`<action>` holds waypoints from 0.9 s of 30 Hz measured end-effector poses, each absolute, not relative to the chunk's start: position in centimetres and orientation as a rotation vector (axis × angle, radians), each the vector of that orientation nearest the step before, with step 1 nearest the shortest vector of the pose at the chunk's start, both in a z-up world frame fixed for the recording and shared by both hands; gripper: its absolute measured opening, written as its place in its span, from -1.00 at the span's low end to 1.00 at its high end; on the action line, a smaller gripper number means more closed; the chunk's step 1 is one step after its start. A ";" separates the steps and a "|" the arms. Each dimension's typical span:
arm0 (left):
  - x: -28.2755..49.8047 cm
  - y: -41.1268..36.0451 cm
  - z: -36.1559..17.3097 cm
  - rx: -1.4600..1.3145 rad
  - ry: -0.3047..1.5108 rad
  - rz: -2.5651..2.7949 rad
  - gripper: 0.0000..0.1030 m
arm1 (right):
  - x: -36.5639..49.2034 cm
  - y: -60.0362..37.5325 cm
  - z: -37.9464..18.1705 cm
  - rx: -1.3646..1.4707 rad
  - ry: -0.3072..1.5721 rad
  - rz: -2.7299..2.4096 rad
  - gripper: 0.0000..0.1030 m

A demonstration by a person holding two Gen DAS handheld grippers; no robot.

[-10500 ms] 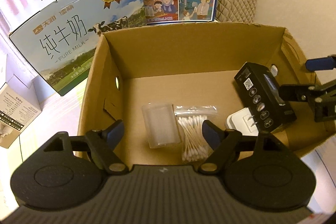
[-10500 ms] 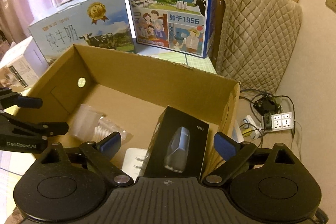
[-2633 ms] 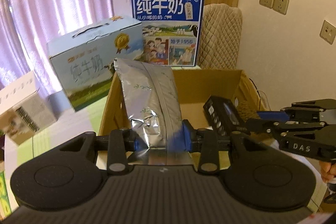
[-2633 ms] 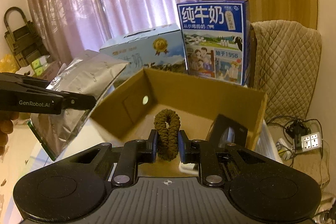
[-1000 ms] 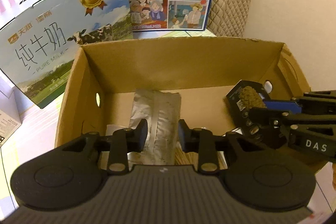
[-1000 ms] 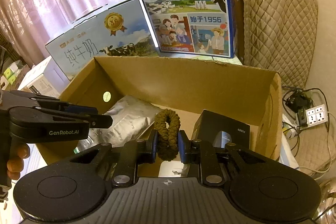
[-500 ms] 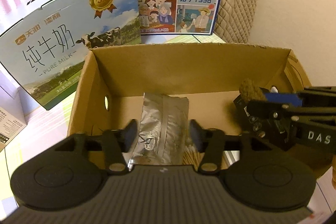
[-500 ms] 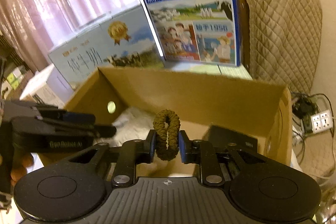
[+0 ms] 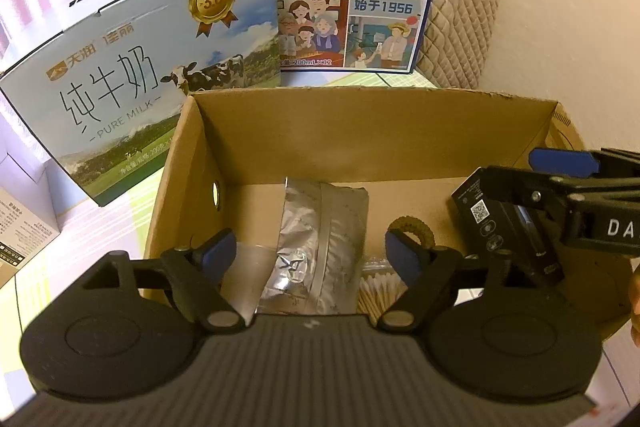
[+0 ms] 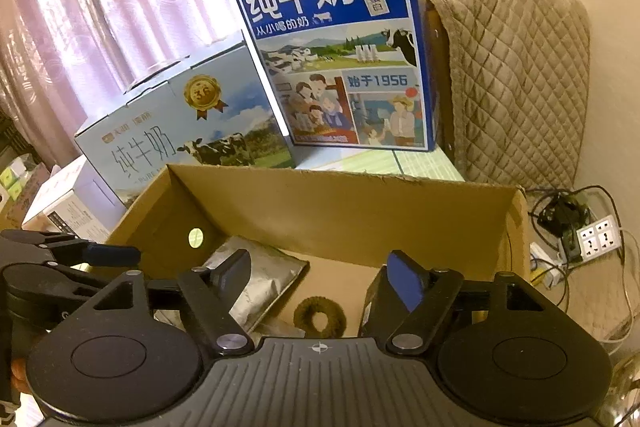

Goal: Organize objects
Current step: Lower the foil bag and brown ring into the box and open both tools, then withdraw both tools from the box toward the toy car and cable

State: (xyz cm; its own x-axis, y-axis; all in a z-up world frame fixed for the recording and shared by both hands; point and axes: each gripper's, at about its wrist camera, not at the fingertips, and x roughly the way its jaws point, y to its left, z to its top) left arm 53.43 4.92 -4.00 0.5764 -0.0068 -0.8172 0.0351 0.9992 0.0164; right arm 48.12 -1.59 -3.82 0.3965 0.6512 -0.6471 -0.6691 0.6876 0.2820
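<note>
Before pink curtains (image 10: 100, 7) and glossy milk cartons (image 9: 132, 67), the corrugated cardboard box (image 9: 360, 131) holds a crinkled foil pouch (image 9: 320, 239) and ringed brown scrunchie (image 10: 319, 317) under the wide-open, empty left gripper (image 9: 310, 255) and right gripper (image 10: 320, 279).

Warm, yellowish indoor light fills both views, with soft pink daylight glowing through the curtains (image 10: 120, 19) at the upper left. The cardboard box (image 9: 360, 131) has a shaded interior, its far wall darker than its floor. The foil pouch (image 9: 320, 239) throws small bright glints. Fisheye distortion bends straight box edges and blackens the frame corners. The right wrist view is softer, with slightly blurred print on the pale milk carton (image 10: 176, 131).
</note>
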 end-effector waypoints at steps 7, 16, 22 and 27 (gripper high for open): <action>53.0 4.6 -3.7 0.029 0.949 -0.026 0.60 | 47.8 -2.3 -3.6 -0.016 0.810 0.827 0.42; 51.9 4.3 -2.9 0.015 0.934 -0.021 0.65 | 47.2 -4.2 -3.1 0.005 0.820 0.799 0.44; 50.7 4.0 -2.2 -0.007 0.923 -0.014 0.68 | 46.3 -5.7 -2.6 0.021 0.824 0.792 0.44; 49.2 3.8 -1.4 -0.034 0.907 -0.007 0.73 | 44.9 -7.1 -1.8 0.034 0.807 0.789 0.44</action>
State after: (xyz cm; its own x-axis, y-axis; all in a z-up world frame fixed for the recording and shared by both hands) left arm 49.18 3.76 -1.42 0.6159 -0.0201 -0.7876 -0.0087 0.9994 -0.0324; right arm 44.89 -7.06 -1.78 0.4281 0.6441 -0.6340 -0.6190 0.7201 0.3135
